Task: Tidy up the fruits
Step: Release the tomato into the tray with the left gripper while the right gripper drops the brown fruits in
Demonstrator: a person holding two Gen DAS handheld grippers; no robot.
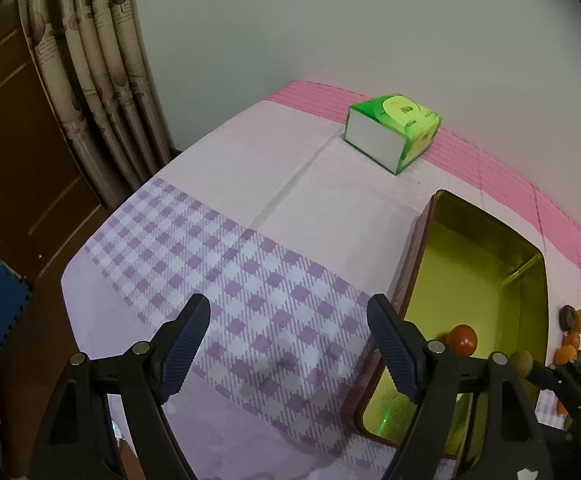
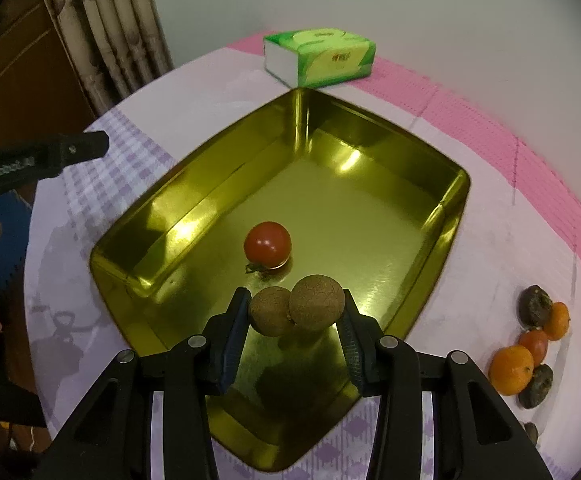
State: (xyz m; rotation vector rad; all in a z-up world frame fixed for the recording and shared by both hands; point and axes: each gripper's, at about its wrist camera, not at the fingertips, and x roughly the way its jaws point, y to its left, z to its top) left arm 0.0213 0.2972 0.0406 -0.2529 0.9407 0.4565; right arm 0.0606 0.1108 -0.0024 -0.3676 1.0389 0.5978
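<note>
A gold metal tin (image 2: 370, 216) stands open on the table, with a red tomato (image 2: 267, 245) on its floor. My right gripper (image 2: 295, 312) is shut on two joined brown longans (image 2: 296, 309) and holds them above the tin's near end. In the left wrist view the tin (image 1: 474, 276) is at the right, with the tomato (image 1: 461, 339) and one longan (image 1: 521, 361) visible in it. My left gripper (image 1: 288, 346) is open and empty over the checked cloth, left of the tin.
Loose fruit lies right of the tin: small oranges (image 2: 510, 370), a small tomato (image 2: 534, 345) and dark wrinkled fruits (image 2: 534, 305). A green tissue pack (image 2: 319, 57) sits at the back by the wall. A curtain (image 1: 90, 80) hangs at the left past the table edge.
</note>
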